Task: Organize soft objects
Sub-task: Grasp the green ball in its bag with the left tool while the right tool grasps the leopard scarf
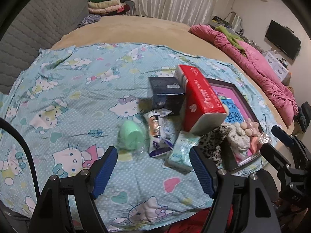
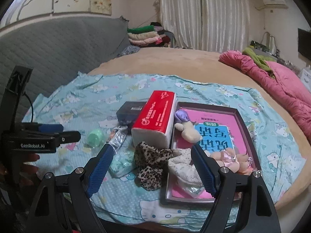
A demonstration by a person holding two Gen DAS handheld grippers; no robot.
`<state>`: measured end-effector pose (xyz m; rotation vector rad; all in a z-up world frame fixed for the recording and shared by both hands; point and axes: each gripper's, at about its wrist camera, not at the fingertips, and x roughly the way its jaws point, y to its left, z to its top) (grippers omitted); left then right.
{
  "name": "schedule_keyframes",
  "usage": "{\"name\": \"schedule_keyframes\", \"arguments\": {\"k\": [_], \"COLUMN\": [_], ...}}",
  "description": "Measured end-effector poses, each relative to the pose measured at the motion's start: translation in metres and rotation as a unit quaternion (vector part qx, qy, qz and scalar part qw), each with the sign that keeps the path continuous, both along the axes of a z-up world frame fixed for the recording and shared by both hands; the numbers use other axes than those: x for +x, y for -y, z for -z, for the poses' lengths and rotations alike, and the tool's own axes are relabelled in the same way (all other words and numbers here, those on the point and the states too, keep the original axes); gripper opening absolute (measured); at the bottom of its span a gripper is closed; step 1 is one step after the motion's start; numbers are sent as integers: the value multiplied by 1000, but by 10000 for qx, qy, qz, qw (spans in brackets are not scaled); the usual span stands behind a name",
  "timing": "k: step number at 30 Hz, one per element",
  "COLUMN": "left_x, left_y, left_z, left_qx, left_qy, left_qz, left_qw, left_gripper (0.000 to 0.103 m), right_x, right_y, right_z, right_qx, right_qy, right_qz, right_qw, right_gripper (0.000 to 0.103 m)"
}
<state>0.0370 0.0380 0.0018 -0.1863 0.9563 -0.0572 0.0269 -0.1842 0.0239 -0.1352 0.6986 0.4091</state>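
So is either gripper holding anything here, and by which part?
Nothing is held. The left gripper and right gripper both stand open and empty above the pile on the blue sheet.

Printed cotton-like sheet [image 2: 77,101], matt. Red tissue pack [image 2: 155,116] glossy plastic film. Leopard cloth [image 2: 149,161] at its 6 o'clock, fuzzy. Gripper pads [image 2: 101,167] ribbed blue rubber.

- I see a bed [image 2: 175,62] under a tan cover, with a grey quilted headboard [image 2: 58,48] on its left.
- White curtains [image 2: 204,13] hang behind.
- An air conditioner [image 2: 274,0] and a dark screen [image 1: 282,38] sit on the right wall.
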Motion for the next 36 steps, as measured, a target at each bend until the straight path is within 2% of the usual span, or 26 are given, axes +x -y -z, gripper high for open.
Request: {"name": "schedule_keyframes", "arguments": {"k": [13,21,28,34,36], "left_x": [6,14,24,29,30], "left_y": [-25,-38,-36,-35,-37], "left_z": [30,45,55,64,67], "left_qx": [-310,-533,-544,-610,-638], "left_qy": [-210,-283,-264,-288,-304], "left_qz": [-318,-530,-523,-464,-486], "left_qw": [9988,9968,9968,9966,9963], "left_gripper": [76,76,76,76,76], "right_x": [9,14,25,37,39], "right_y": [-22,-25,-28,-41,-48], "right_z": [39,48,56,67,74], "right_qx": [-809,-974,-1027,-1425,-1710], "right_qy": [-114,-85,-129,-10,37], "right_qz": [-373,-407,-462,-711,-840], "right_qw": [9960,9944,9936,9872,9817], "right_gripper": [83,83,83,83,83]}}
